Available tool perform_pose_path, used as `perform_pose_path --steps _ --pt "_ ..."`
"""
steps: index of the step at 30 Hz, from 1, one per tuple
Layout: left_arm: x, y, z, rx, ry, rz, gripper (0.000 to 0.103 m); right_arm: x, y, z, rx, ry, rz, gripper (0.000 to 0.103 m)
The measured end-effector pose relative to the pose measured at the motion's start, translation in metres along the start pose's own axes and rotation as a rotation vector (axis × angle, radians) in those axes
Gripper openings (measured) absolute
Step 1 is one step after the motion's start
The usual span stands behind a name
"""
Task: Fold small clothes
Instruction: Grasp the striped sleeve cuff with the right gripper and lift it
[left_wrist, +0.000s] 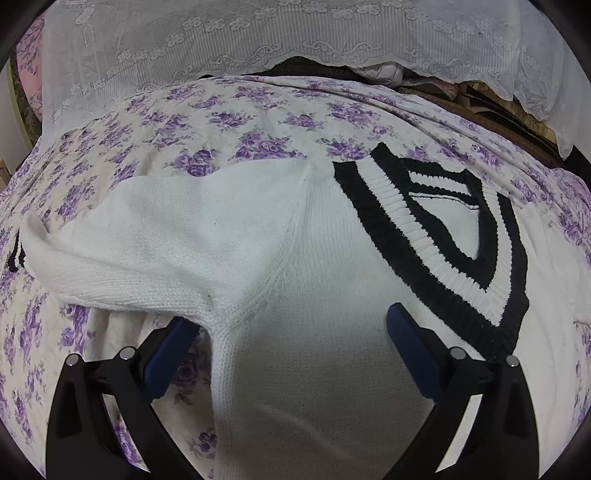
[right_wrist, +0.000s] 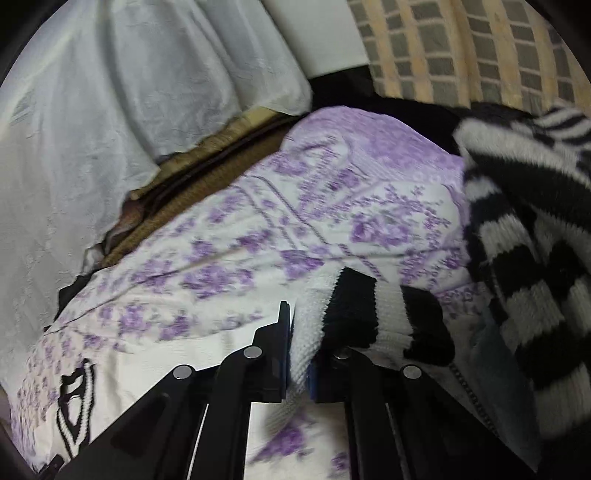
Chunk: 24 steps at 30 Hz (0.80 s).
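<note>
A white knit sweater (left_wrist: 295, 295) with a black-and-white striped V-neck collar (left_wrist: 436, 236) lies face up on a purple floral bedsheet (left_wrist: 221, 122). Its left sleeve (left_wrist: 147, 240) stretches out to the left. My left gripper (left_wrist: 291, 325) is open, its blue-padded fingers straddling the sweater's armpit area, just above the fabric. My right gripper (right_wrist: 299, 332) is shut on the sweater's other sleeve at its striped cuff (right_wrist: 369, 317), held up off the sheet. The collar also shows at the lower left of the right wrist view (right_wrist: 74, 402).
A white lace cloth (left_wrist: 295, 37) hangs along the far side of the bed. A black-and-white striped knit garment (right_wrist: 524, 266) is piled at the right. A checked yellow-grey cushion (right_wrist: 461, 48) sits behind it.
</note>
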<state>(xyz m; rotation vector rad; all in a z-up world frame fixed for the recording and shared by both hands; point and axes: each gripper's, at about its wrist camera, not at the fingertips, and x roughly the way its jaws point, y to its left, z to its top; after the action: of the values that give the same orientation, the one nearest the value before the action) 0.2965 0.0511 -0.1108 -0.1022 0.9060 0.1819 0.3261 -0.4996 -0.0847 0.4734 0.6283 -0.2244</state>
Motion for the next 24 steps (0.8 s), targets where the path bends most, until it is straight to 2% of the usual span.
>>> perform_pose_path --steps 6,14,17,21,22,24 --pt "0.0 0.0 0.0 -0.001 0.002 -0.007 0.099 -0.016 0.04 0.005 -0.082 -0.028 0.048 0.008" --pt "-0.01 0.017 0.005 -0.019 0.038 -0.027 0.099 -0.027 0.087 0.006 -0.132 -0.011 0.109 0.008" --pt "-0.023 0.033 -0.002 0.009 0.021 0.007 0.099 -0.029 0.102 0.007 -0.147 -0.013 0.128 0.008" --pt "-0.039 0.06 -0.014 0.035 -0.052 0.106 0.099 -0.034 0.121 0.005 -0.168 -0.021 0.155 0.008" --pt "-0.04 0.067 -0.016 0.02 -0.051 0.113 0.099 -0.035 0.127 0.003 -0.174 -0.021 0.164 0.008" --pt "-0.036 0.079 -0.013 -0.033 -0.023 0.082 0.099 -0.036 0.138 0.001 -0.188 -0.019 0.178 0.008"
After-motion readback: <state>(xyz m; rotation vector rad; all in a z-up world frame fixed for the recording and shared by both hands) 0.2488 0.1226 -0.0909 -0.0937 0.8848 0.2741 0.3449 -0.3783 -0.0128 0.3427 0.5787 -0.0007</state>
